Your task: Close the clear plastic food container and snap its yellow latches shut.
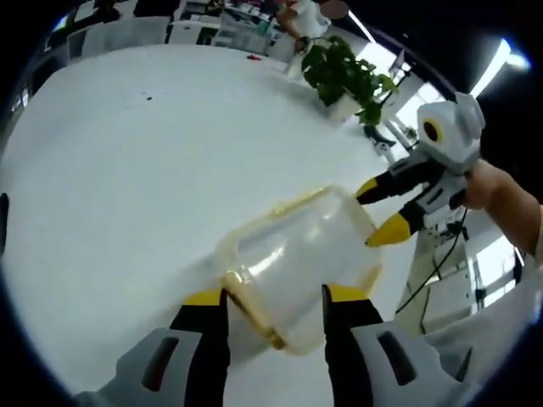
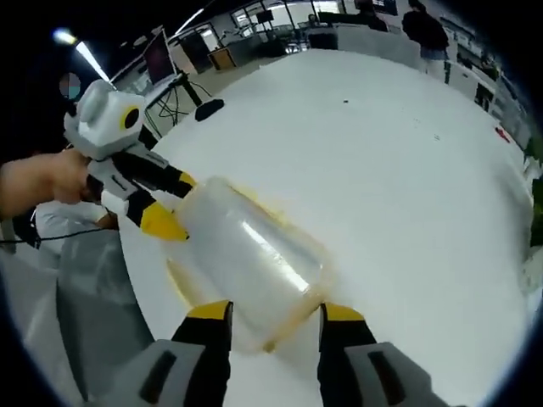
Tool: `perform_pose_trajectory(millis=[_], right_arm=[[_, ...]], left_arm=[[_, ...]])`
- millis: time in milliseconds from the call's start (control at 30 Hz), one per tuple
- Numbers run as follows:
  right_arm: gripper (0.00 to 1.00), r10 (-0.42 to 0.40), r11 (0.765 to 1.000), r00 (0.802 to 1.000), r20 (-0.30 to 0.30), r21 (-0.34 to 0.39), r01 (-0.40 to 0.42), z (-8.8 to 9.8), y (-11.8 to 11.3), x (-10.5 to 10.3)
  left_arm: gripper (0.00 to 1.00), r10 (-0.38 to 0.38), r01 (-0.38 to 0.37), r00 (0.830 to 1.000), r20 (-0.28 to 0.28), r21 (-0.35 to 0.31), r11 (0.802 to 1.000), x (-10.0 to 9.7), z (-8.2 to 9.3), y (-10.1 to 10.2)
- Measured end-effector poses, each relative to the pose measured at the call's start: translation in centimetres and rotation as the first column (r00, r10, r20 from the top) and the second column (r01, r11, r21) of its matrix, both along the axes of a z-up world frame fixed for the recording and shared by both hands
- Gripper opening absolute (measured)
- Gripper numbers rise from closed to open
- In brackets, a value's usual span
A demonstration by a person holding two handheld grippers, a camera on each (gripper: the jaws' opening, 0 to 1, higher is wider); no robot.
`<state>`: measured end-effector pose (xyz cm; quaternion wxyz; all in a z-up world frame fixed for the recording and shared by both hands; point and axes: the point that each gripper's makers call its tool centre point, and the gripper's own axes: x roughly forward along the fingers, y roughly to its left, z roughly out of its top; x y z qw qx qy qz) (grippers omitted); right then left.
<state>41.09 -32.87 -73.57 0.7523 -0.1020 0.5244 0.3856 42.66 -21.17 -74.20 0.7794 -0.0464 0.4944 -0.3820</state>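
Left claw [image 1: 276, 298] wide open, straddling container [image 1: 297, 263] end; right claw [image 2: 276, 315] likewise at opposite end.

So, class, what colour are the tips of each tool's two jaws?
Yellow, on black jaws. It shows best on the right tool in the left gripper view.

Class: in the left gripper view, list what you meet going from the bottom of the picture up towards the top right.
Left gripper → container → right gripper → plant
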Motion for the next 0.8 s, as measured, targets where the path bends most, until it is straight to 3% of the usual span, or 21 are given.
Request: perform_pose_trajectory(millis=[167,233,367,500,800], right_arm=[[0.32,0.057,0.998,0.998,0.040,-0.007,-0.056,0.4,-0.1,0.0],[0.32,0.140,0.990,0.984,0.109,-0.028,-0.138,0.9,0.1,0.2],[0.34,0.215,0.976,0.964,0.156,-0.006,-0.217,2.0,1.2,-0.3],[0.34,0.252,0.967,0.950,0.184,-0.021,-0.253,2.3,1.7,-0.3],[0.34,0.283,0.956,0.936,0.210,0.010,-0.292,3.1,2.4,-0.6]], left_arm=[[0.47,-0.040,0.039,0.999,0.013,0.023,0.999,-0.6,0.0,0.4],[0.48,-0.057,0.056,0.998,0.012,0.031,0.998,-1.1,0.0,0.6],[0.51,-0.109,0.106,0.993,0.053,0.050,0.993,-1.3,0.3,0.9],[0.58,-0.110,0.107,0.992,0.065,0.055,0.993,-1.2,0.4,1.0],[0.60,-0.142,0.134,0.984,0.107,0.077,0.988,-1.1,1.3,2.1]])
